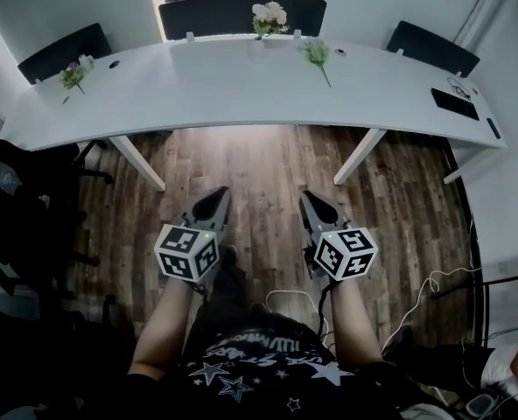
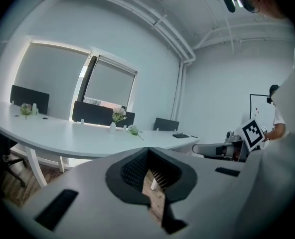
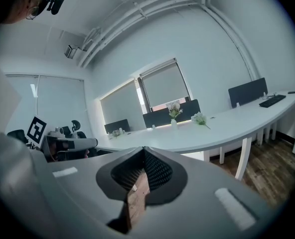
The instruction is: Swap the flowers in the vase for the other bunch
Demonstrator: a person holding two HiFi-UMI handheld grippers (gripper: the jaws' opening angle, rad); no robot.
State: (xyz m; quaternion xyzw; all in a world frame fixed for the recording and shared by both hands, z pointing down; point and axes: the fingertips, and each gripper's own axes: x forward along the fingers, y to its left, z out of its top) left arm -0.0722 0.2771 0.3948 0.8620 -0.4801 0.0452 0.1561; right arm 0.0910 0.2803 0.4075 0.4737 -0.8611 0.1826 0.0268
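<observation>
Standing back from the long white table (image 1: 224, 90), you've got wood floor (image 1: 268, 160) between you and it. At the far left end of the tabletop sits a small pinkish posy (image 1: 73, 76). Nearer you, your left gripper (image 1: 219, 194) is out in front over the floor, jaws pressed together with nothing between them, only floorboards showing past the pads. Up at the back edge of the table, about centre, the vase (image 1: 261, 35) stands upright with pale flowers (image 1: 269, 13) in it. Just to its right the other bunch (image 1: 318, 53) lies flat on the tabletop, apart from the vase, stem pointing toward you. Your right gripper (image 1: 308, 197) is level with the left one, well short of the table, jaws likewise closed tight and empty. Out at the right end of the table lies a dark keyboard (image 1: 455, 103).
</observation>
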